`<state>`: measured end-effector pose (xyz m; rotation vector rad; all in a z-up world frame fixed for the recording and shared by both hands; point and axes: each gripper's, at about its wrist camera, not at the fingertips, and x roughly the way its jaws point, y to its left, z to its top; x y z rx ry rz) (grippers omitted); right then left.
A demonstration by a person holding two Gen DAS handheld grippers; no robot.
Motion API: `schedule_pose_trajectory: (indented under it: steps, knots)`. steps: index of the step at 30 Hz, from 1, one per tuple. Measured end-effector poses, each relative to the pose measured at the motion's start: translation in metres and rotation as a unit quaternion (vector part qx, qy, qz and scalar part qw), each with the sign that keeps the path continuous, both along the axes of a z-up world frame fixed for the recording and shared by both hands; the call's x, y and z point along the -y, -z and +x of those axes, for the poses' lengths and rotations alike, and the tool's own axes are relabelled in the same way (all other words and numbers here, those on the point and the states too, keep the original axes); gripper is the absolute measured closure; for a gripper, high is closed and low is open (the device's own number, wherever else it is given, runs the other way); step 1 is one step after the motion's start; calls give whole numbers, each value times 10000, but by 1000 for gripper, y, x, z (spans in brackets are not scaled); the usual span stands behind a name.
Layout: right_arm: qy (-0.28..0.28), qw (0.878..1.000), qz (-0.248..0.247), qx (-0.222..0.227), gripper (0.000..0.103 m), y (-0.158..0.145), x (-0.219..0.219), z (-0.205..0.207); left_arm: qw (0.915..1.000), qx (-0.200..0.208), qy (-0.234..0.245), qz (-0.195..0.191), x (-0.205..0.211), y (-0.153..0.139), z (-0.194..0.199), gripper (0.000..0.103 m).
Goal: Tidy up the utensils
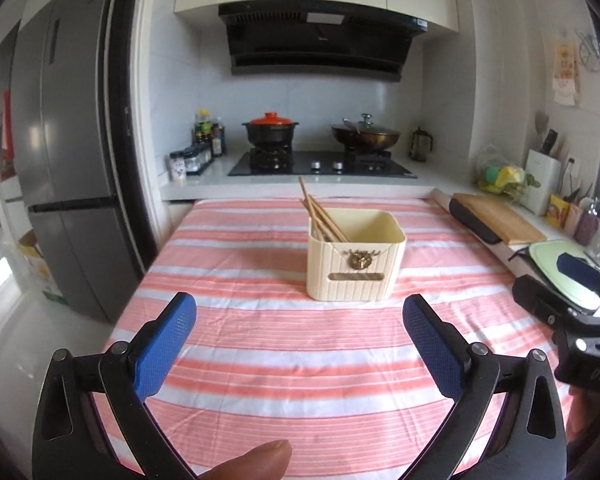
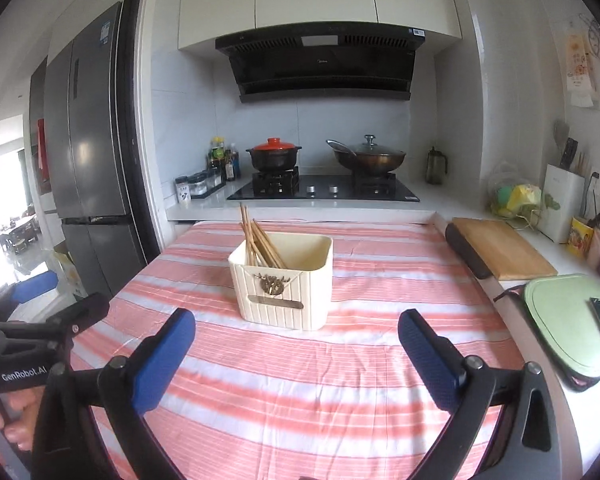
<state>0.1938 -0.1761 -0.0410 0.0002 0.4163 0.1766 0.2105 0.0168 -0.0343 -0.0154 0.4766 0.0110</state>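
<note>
A cream ribbed utensil holder (image 1: 355, 264) with a brass ornament stands on the pink and white striped tablecloth (image 1: 260, 360). Several wooden chopsticks (image 1: 320, 216) lean in its left side. It also shows in the right wrist view (image 2: 284, 284), with the chopsticks (image 2: 260, 242) inside. My left gripper (image 1: 300, 328) is open and empty, hovering in front of the holder. My right gripper (image 2: 296, 340) is open and empty, also short of the holder. Each gripper shows at the edge of the other's view: the right one (image 1: 572, 292), the left one (image 2: 40, 312).
A wooden cutting board (image 2: 500, 252) and a pale green board (image 2: 568, 320) lie on the counter at the right. Beyond the table is a stove with a red-lidded pot (image 2: 275, 154) and a wok (image 2: 370, 158). A fridge (image 2: 88, 160) stands left.
</note>
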Motion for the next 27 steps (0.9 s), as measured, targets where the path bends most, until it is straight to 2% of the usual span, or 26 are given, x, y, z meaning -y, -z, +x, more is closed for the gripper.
schedule_pose_trajectory:
  steps: [3,8,18,27]
  knots:
    - [-26,10000,-1,65,0,-2,-1,-7,9995,195,-168,166,1,-8,-11,0]
    - [-85,9999,18,71,0,-5,-6,-11,9994,247,-195,106,1,-16,-19,0]
    - [-108,9999,-91,74,0,-14,-13,-21,9991,122,-356,212,6,-18,-24,0]
    - [-7,10000,-45,17,0,-20,-10,-26,9996,-79,-254,-11,1,-21,-24,0]
